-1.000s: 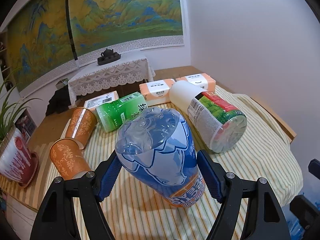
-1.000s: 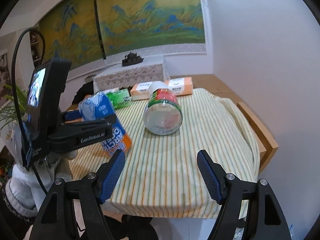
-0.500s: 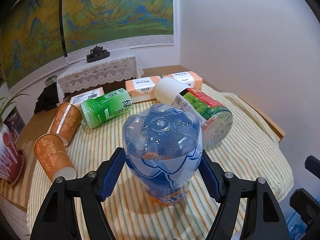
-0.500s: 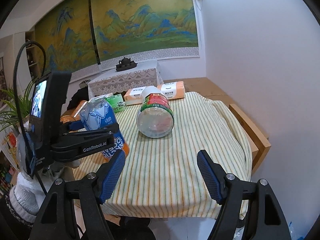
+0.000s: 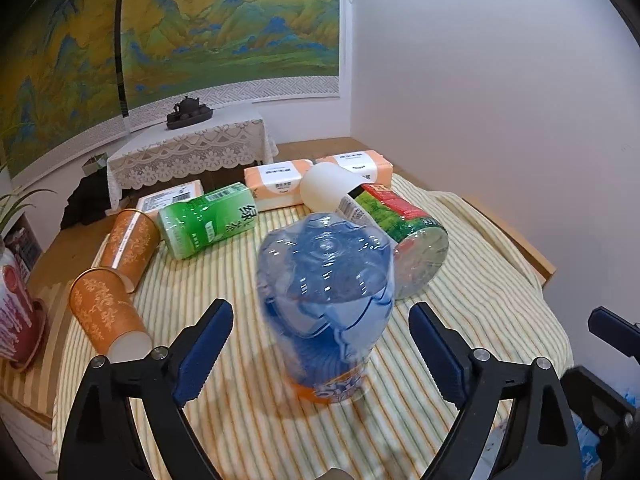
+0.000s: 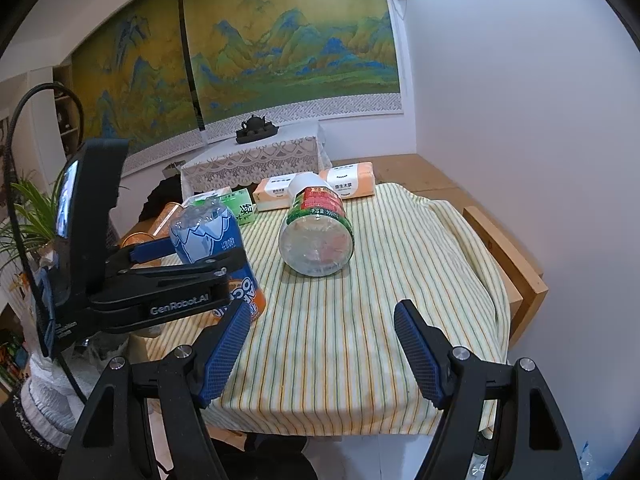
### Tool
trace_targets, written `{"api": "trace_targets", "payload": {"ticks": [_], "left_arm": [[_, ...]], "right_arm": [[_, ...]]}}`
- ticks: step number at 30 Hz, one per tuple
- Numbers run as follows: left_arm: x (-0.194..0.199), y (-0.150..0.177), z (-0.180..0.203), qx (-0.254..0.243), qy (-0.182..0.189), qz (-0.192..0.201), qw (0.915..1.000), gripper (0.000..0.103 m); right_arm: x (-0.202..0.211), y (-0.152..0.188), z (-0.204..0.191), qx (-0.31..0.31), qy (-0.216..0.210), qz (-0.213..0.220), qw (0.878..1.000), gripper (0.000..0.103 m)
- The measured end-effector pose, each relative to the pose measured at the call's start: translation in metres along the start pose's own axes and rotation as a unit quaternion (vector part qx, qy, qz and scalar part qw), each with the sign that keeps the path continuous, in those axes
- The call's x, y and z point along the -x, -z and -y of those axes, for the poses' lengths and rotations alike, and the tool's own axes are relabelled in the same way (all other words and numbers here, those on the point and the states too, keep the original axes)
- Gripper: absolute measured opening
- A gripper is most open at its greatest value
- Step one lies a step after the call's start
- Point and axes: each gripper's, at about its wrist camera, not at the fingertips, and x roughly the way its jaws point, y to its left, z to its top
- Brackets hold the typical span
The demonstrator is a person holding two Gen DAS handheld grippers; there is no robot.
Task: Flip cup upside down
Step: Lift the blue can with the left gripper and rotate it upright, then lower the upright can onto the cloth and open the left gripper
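A clear blue cup (image 5: 326, 304) with an orange band stands upside down on the striped cloth, its base up. My left gripper (image 5: 320, 344) is open, its blue pads apart on either side of the cup and no longer pressing it. The right wrist view shows the same cup (image 6: 212, 240) with the left gripper (image 6: 188, 264) around it. My right gripper (image 6: 320, 348) is open and empty above the cloth's near edge, right of the cup.
A green-red labelled jar (image 5: 396, 232) lies on its side behind the cup. A green bottle (image 5: 208, 220) and two orange paper cups (image 5: 104, 312) lie left. Tissue packs (image 5: 276, 184) sit at the back. The wooden table edge (image 6: 516, 264) is right.
My left gripper turned the cup from tilted to upside down, set it on the cloth, then opened and let go. The right gripper stayed open and barely moved.
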Motion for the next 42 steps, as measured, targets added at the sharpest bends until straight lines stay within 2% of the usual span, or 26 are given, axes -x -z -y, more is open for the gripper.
{"api": "trace_targets", "payload": {"ticks": [7, 14, 24, 35, 42], "left_arm": [[0.031, 0.011, -0.019, 0.028, 0.002, 0.012, 0.9995, 0.092], [0.081, 0.031, -0.046, 0.047, -0.025, 0.042, 0.9977, 0.093], [0.141, 0.052, -0.071, 0.063, -0.071, 0.086, 0.9918, 0.097], [0.168, 0.07, -0.073, 0.076, -0.095, 0.11, 0.9866, 0.101], [0.169, 0.078, -0.071, 0.076, -0.102, 0.103, 0.9866, 0.102]], "right_arm": [[0.001, -0.001, -0.007, 0.002, 0.001, 0.006, 1.0, 0.071], [0.01, -0.003, -0.021, 0.015, 0.009, 0.026, 1.0, 0.071], [0.022, -0.006, -0.043, 0.023, 0.014, 0.059, 0.998, 0.078], [0.032, 0.001, -0.064, 0.03, 0.024, 0.091, 0.995, 0.084], [0.035, 0.004, -0.071, 0.025, 0.02, 0.099, 0.995, 0.087]]}}
